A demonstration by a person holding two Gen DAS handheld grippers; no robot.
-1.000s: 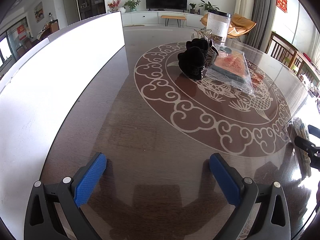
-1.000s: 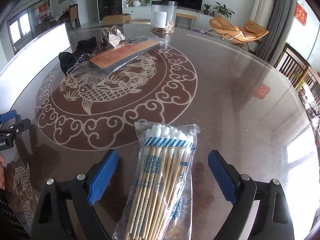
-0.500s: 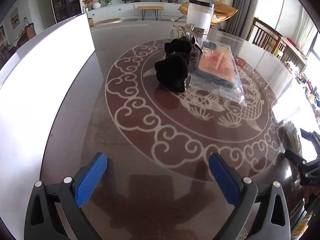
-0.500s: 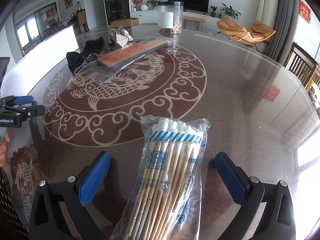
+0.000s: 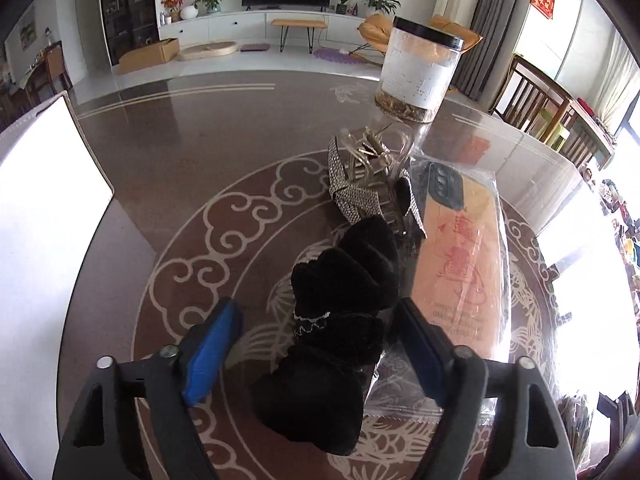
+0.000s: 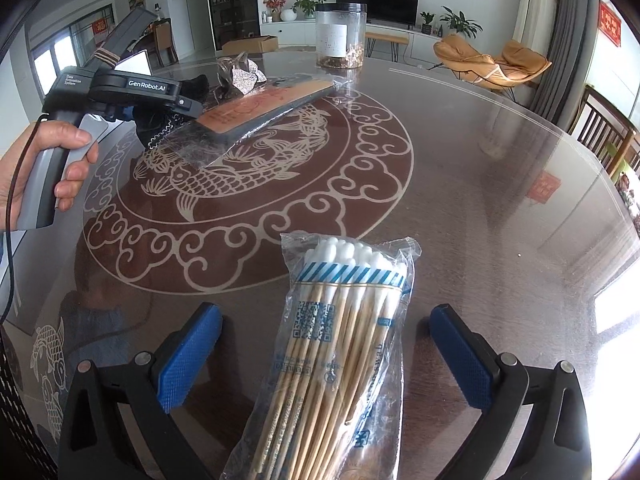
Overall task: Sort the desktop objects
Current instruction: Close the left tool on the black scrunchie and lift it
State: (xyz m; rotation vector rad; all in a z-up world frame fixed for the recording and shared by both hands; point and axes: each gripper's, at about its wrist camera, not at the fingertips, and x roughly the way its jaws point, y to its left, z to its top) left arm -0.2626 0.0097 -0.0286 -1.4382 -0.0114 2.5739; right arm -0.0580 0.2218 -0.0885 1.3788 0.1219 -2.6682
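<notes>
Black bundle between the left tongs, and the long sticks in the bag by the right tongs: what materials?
Black bundle: looks like soft plush or velvet fabric, matte and gathered into folds, with a thin sparkly band around it; likely a hair scrunchie, though that is a guess.
Sticks: pale wood or bamboo shafts with white cotton-like tips, sealed in a clear glossy plastic bag printed in blue.

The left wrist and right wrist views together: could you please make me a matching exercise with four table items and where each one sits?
Items:
1. black scrunchie
2. cotton swab pack
3. clear jar
4. rhinestone hair clip

Places:
A. between the right tool's open fingers
B. far side of the table, upright
C. between the left tool's fingers
D. just beyond the scrunchie, in front of the jar

Pairs: 1-C, 2-A, 3-B, 4-D
</notes>
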